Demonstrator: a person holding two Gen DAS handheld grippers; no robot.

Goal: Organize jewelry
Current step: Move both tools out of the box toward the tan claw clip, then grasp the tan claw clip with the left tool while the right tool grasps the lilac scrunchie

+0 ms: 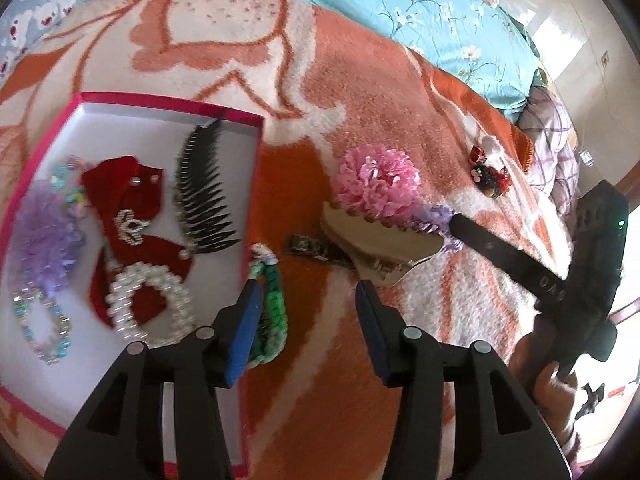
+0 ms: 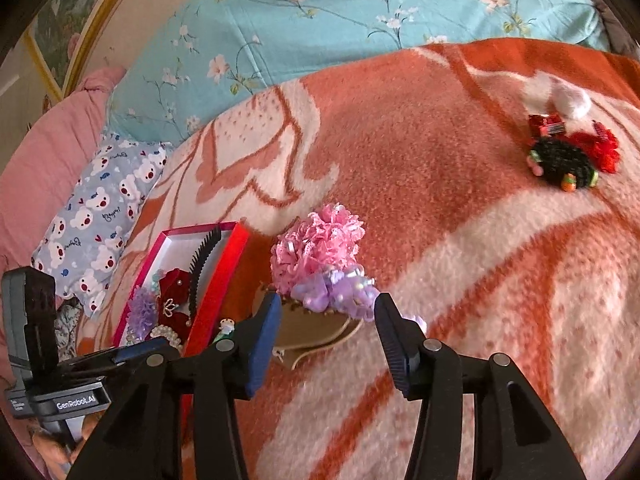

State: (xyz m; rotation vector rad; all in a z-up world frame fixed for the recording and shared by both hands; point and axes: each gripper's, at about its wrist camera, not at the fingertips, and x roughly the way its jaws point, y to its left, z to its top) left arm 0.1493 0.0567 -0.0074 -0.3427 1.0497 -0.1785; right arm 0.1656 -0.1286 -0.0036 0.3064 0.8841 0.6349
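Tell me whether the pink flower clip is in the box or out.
Out. The pink flower clip lies on the blanket, right of the box.

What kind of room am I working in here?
Most likely a bedroom, with the work done on a bed. An orange-and-white blanket covers the surface, a floral blue sheet lies beyond it, and a bear-print pillow sits beside the pink box of jewelry.

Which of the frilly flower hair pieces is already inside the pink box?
The lone purple flower, lying at the left side of the pink box. The pink flower is still out on the orange blanket.
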